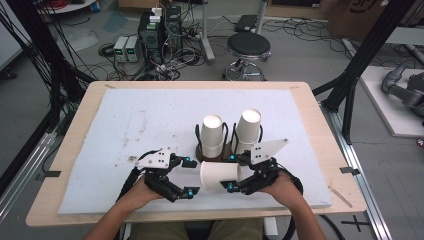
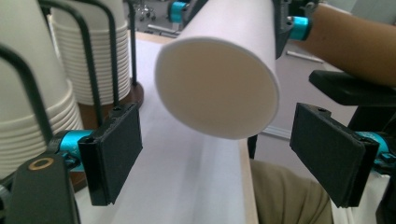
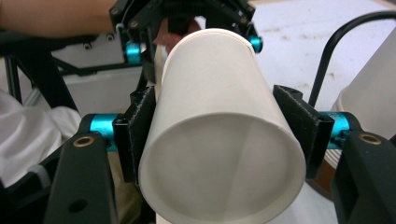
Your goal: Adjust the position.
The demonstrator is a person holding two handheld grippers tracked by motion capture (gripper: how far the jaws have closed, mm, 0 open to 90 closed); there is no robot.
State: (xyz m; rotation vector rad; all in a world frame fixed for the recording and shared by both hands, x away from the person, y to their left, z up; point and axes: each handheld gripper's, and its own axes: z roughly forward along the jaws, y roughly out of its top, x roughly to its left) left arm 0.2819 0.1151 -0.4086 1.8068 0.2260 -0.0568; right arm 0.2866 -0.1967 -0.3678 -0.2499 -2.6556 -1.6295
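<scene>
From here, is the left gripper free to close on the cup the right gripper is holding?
Probably yes. The left gripper stands open with the closed bottom of the paper cup just ahead of its jaws and nothing between. The right gripper grips the cup nearer its open mouth, leaving that end free.

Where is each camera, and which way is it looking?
High view: above the table, looking forward and down; forearms, left gripper and right gripper show.
Left gripper view: on the open left gripper, facing the cup bottom; a forearm shows.
Right gripper view: on the right gripper, shut on the cup.
All share that cup.
</scene>
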